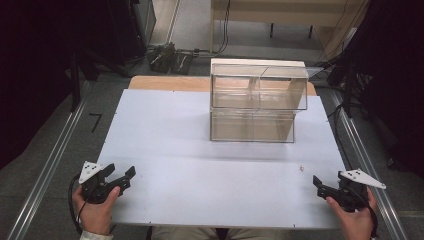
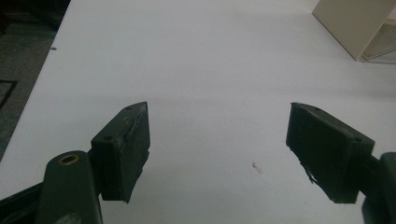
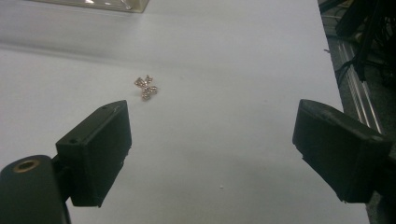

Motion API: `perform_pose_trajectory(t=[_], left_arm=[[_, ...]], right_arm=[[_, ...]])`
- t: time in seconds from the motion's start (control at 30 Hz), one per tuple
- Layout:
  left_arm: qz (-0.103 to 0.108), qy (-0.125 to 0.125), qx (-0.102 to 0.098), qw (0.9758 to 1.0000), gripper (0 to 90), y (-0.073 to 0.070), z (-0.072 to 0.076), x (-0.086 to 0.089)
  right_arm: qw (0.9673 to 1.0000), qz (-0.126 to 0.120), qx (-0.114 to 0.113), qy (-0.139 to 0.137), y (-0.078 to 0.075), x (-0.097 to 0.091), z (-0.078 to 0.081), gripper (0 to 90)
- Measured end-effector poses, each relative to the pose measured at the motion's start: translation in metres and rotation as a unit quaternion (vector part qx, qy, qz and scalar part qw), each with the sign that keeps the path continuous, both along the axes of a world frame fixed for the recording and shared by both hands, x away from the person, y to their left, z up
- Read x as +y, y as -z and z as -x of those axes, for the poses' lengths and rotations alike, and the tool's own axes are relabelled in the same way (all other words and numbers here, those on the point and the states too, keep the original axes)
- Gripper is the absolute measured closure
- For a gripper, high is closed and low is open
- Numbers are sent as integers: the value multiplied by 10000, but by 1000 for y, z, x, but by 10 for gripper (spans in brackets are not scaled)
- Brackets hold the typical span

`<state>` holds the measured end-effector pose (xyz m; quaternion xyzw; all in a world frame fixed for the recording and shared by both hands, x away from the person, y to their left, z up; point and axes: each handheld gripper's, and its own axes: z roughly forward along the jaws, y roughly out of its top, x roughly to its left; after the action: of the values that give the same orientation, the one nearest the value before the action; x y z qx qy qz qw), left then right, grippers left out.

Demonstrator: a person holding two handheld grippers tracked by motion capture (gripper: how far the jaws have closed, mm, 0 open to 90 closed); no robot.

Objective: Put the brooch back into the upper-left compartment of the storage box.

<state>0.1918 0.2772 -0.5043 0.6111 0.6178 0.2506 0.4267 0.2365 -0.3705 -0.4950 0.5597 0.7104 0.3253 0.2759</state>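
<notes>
A tiny, sparkly gold-coloured trinket, knotted like a small bow, lay on the bare white tabletop just ahead of the right gripper, nearer its left jaw than its right, with nothing between them. That gripper's black jaws stood released and wide, empty. Well apart, at the table's other near corner, the left gripper also hung slack-jawed over bare board, holding nothing. Far beyond both, a clear acrylic two-tier organiser box with drawers stood at the back of the table, clear of either gripper's path.
</notes>
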Motion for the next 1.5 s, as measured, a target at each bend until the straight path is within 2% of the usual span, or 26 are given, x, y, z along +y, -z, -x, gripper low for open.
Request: perform_pose_trajectory(t=[0.23, 1.03, 1.3, 1.5], left_arm=[[-9, 25, 22, 10000, 230, 0, -1, -2], [-41, 50, 16, 10000, 230, 1, -2, -4], [-56, 70, 34, 10000, 230, 1, -3, -5], [-55, 70, 33, 10000, 230, 1, -3, -5]], right_arm=[[10000, 78, 17, -26, 1, 6, -1, 120], [9998, 59, 78, -161, 2, 14, -11, 130], [9997, 83, 68, -231, 3, 19, -15, 184], [9991, 142, 94, -381, 3, 27, -20, 275]])
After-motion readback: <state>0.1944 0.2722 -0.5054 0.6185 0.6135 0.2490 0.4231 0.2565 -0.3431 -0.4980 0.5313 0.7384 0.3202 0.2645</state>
